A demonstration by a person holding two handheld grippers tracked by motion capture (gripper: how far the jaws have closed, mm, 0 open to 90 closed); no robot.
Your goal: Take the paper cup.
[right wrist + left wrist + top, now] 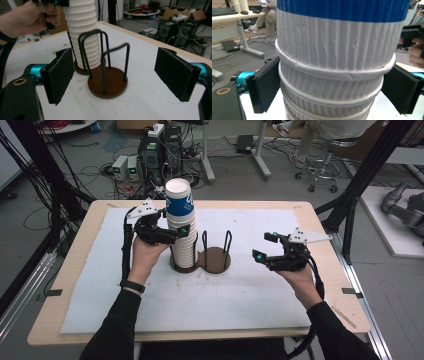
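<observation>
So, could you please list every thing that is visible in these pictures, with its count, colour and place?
stack of paper cups: one stack, white, top cup with a blue band, standing in the left half of the cup holder.
cup holder: one, brown double base with dark wire hoops, mid table; right half empty.
mat: one, pale grey, covering the table top.
table: one, light wood.
computer boxes: several, dark, on the floor behind the table.
stool: one, metal, far right on the floor.
left gripper: one, black fingers on both sides of the stack.
right gripper: one, black fingers apart, empty, right of the holder.
</observation>
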